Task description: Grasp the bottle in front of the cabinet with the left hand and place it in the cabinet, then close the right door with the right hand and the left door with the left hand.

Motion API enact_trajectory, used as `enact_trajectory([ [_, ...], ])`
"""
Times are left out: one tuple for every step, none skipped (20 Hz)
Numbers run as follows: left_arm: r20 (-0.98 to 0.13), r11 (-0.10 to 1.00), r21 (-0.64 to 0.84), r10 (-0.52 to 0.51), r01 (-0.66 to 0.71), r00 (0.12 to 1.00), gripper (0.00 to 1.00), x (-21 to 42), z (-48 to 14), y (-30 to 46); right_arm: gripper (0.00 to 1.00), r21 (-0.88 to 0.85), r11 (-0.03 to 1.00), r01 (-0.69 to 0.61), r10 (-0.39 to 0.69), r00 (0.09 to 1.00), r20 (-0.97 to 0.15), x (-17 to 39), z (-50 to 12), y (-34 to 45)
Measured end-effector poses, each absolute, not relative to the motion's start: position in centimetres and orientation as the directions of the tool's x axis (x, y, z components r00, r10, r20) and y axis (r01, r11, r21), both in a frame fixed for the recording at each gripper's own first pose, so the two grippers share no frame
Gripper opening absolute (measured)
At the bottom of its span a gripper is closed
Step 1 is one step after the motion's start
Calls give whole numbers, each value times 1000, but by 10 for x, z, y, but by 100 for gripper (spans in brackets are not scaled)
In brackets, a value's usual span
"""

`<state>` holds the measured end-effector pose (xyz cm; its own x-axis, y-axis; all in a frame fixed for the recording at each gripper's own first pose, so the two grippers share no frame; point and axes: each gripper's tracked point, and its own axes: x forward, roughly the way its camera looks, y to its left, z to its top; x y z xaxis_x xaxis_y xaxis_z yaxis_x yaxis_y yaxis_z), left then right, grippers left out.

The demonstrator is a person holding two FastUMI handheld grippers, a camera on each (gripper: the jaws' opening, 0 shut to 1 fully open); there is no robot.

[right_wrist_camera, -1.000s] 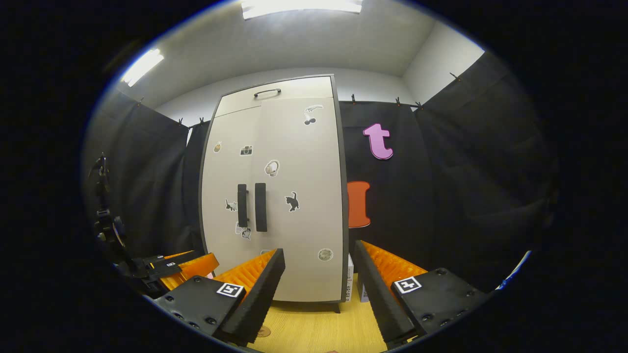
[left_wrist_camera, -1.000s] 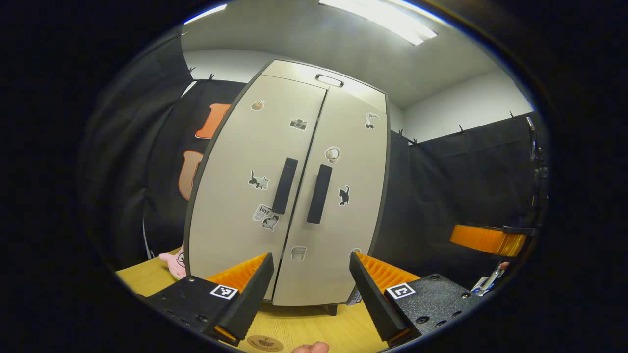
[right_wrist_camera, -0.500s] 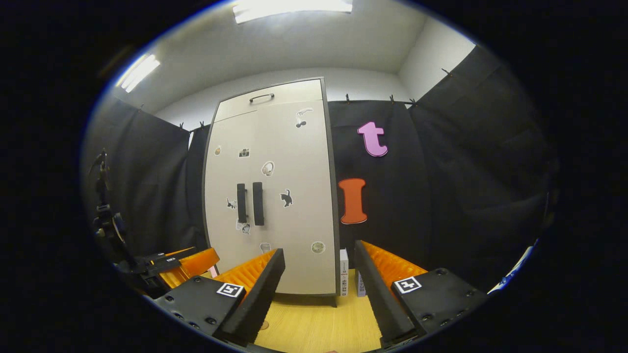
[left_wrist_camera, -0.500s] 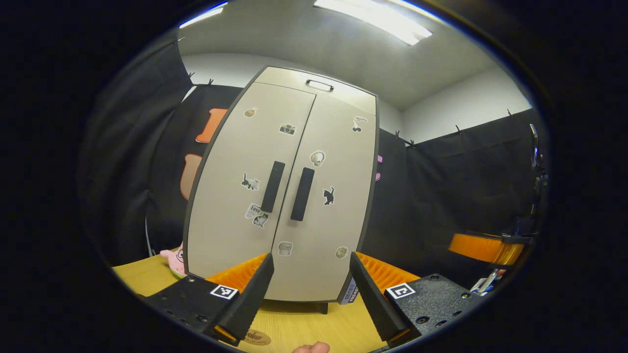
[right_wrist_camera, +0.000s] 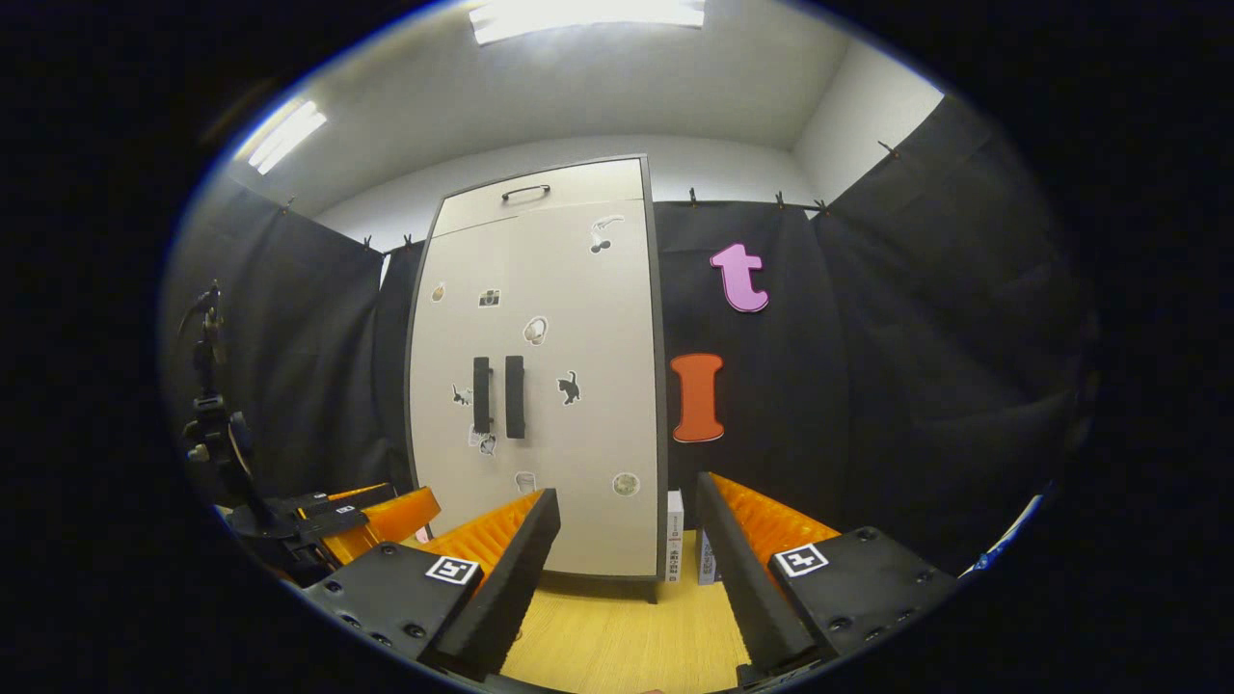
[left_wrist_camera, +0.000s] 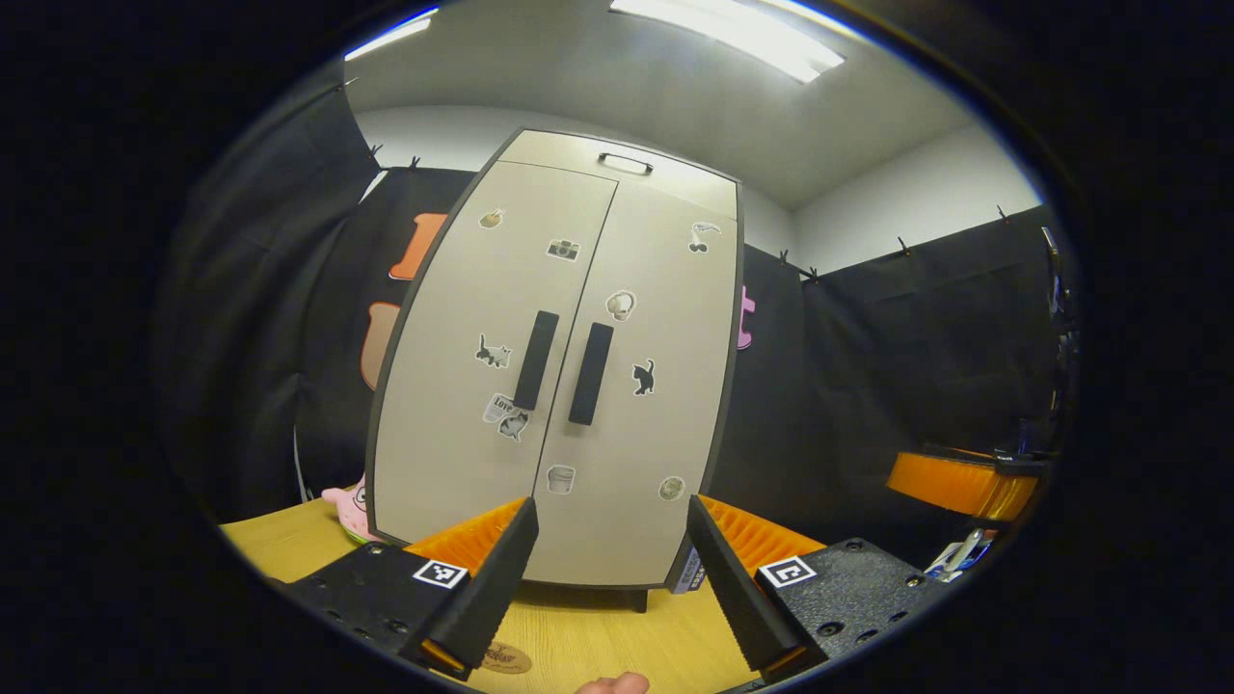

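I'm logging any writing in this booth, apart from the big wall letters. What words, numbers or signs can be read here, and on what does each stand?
"LOVE": on a sticker low on the left door, just legible.
Boxes beside the cabinet: print too small to read.
Round badge on the table: print too blurred to read.

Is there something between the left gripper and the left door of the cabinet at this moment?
Nothing visible stands between them. In the left gripper view, the left gripper is open and empty, and only bare table lies between it and the left door. Both doors of the cabinet look already shut, their handles side by side.
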<state>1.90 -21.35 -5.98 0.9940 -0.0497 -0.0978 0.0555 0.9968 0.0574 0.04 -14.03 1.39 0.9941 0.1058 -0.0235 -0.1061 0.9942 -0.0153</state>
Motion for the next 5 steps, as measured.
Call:
enact_trajectory([
  [-100,997,57,-50,56,994,95,18,-60,-214,95,-16,994,-104,103,994,-24,0,14,-141],
  [-100,997,57,-50,56,994,95,18,-60,-214,95,-14,995,-104,103,994,-25,1,13,-141],
  [-100,997,58,-49,55,994,95,17,-61,-214,95,-11,995,-103,103,994,-24,2,12,-141],
  [-99,997,61,-49,55,994,94,18,-61,-214,95,-8,995,-103,103,994,-22,3,13,-141],
  [-97,997,64,-48,54,994,95,18,-59,-214,95,-7,995,-103,102,995,-21,4,13,-141],
])
